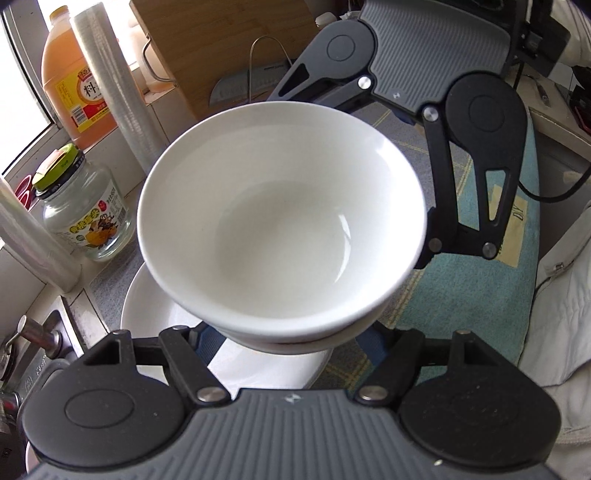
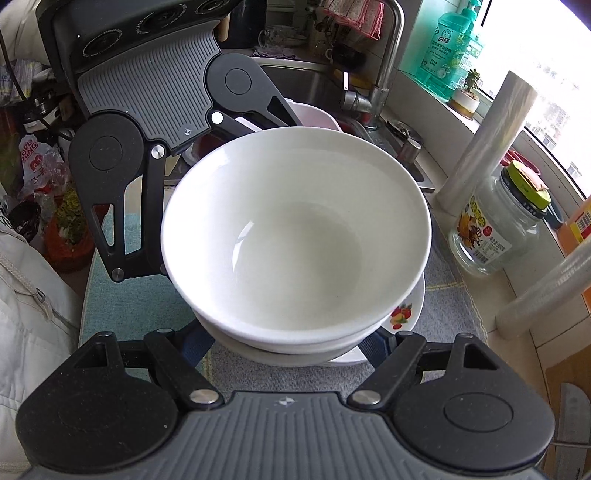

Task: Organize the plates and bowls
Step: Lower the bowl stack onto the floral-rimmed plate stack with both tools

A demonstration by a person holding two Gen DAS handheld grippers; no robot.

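"DIY" on the teal mat (image 1: 519, 218), "料" on the orange bottle's label (image 1: 88, 88), "白猫" on the green bottle (image 2: 448, 31)

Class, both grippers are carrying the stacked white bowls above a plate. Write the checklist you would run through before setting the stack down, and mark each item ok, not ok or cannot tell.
1. Left gripper holds the near side of the bowl stack: ok.
2. Right gripper holds the opposite side: ok.
3. Top bowl is empty: ok.
4. Bowls sit nested, rims even: ok.
5. Fruit-patterned plate lies below the stack: ok.
6. Jaws' pad contact under the rims: cannot tell, hidden.
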